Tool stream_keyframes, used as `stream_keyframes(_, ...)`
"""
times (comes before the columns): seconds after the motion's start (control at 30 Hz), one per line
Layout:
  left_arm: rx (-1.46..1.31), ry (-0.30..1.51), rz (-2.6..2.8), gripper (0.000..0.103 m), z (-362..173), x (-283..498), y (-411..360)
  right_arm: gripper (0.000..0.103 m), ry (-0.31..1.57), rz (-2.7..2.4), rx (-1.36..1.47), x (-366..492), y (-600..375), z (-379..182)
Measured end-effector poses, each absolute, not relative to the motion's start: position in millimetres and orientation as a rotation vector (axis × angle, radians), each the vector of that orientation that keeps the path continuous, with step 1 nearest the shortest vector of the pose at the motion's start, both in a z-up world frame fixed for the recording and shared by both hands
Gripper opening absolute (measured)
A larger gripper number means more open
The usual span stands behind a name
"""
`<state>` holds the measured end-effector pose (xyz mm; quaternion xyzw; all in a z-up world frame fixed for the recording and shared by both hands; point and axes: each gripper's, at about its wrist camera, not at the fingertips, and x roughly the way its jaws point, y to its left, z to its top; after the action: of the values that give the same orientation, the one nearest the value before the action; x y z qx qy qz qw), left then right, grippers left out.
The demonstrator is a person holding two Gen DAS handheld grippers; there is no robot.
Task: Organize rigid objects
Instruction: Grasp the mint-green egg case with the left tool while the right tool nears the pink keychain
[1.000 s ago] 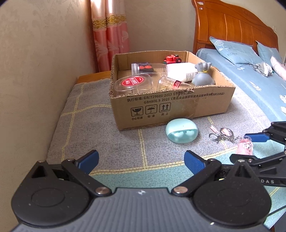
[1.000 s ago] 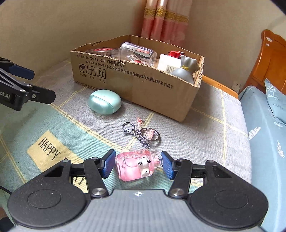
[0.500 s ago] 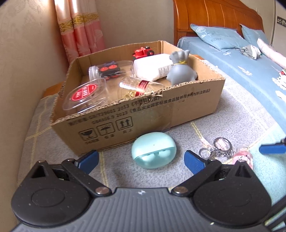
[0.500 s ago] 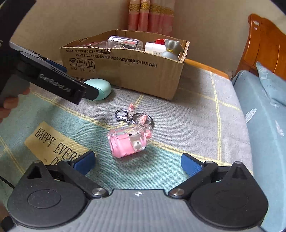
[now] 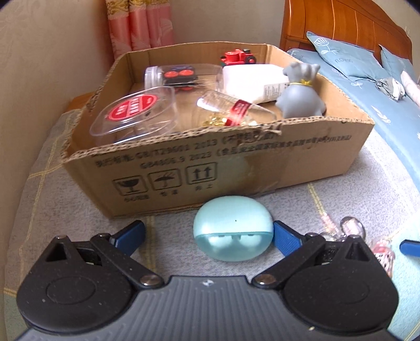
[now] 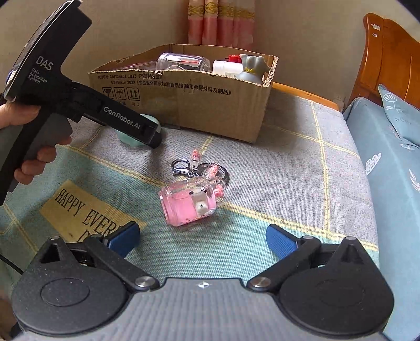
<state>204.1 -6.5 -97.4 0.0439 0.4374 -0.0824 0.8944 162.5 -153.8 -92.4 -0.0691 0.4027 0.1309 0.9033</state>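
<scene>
A pale blue earbud case (image 5: 232, 230) lies on the blanket just in front of the cardboard box (image 5: 183, 168). My left gripper (image 5: 207, 234) is open, its blue pads on either side of the case, the right pad close to it. A pink bottle keychain (image 6: 191, 200) lies on the blanket ahead of my right gripper (image 6: 202, 240), which is open and empty, drawn back from it. The box (image 6: 183, 94) holds clear jars, a white bottle, a grey figurine (image 5: 299, 91) and a red toy train (image 5: 236, 56).
A wall runs along the left. Pink curtains (image 5: 139, 23) hang behind the box. A wooden-headboard bed with blue bedding (image 5: 367, 68) lies to the right. The left gripper's body (image 6: 65, 91) and the hand holding it fill the left of the right wrist view.
My right gripper opened, let go of the pink keychain and drew back. My left gripper moved forward until its pads flank the blue case.
</scene>
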Motion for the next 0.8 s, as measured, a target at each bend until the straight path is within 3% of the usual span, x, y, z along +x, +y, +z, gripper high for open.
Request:
stream_keyframes(0.37, 0.109, 0.884, -0.243, 0.095, -96, 205, -21, 0.103, 0.813, 0.278, -0.144, 161, -157, -94)
stream_keyframes(0.7, 0.129, 0.86, -0.285, 0.061, -90, 200, -19, 0.103, 0.804, 0.281, -0.145, 161, -156, -95)
stream_keyframes(0.8, 0.129, 0.868, -0.288, 0.061, -90, 195, -12, 0.103, 0.804, 0.279, -0.144, 161, -156, -96)
